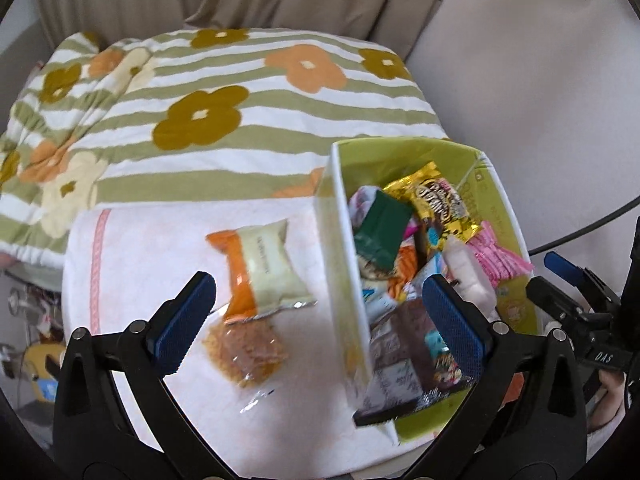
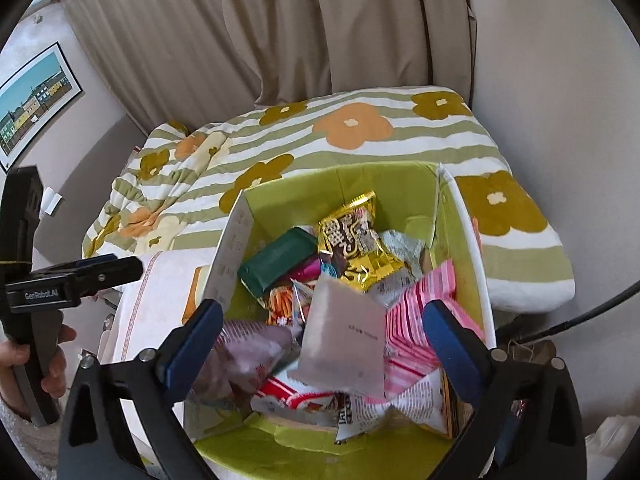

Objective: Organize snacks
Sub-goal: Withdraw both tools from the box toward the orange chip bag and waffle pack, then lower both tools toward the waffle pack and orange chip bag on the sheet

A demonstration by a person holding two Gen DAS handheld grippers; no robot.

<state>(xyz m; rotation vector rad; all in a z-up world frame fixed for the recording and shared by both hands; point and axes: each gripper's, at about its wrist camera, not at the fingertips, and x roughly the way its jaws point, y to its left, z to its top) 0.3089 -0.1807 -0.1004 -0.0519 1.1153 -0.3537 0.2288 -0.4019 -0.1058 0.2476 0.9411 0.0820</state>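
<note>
The green-lined cardboard box (image 2: 340, 184) sits on a white towel (image 1: 152, 240) and is heaped with snack packets: a gold foil packet (image 2: 356, 240) near the far wall, a dark green packet (image 2: 280, 266) to its left, a pink striped packet (image 2: 420, 312) against the right wall, and a pale translucent packet (image 2: 344, 344) lying tilted on top of the heap near the front. Outside the box, on the towel just left of its white wall, lie an orange-and-cream packet (image 1: 264, 268) and, nearer the camera and overlapping its lower edge, a clear packet of golden-brown crumbly snack (image 1: 248, 352). The right gripper (image 2: 324, 332) hangs over the box with its jaws spread wide, nothing pressed between the pads; the pale packet lies loose between them. The left gripper (image 1: 320, 316) is likewise released, jaws wide, straddling the box's left wall with the two outside packets between its fingers, neither touched. A flowered striped quilt (image 1: 240, 92) lies beyond the towel, with beige curtains (image 2: 280, 40) behind.
</note>
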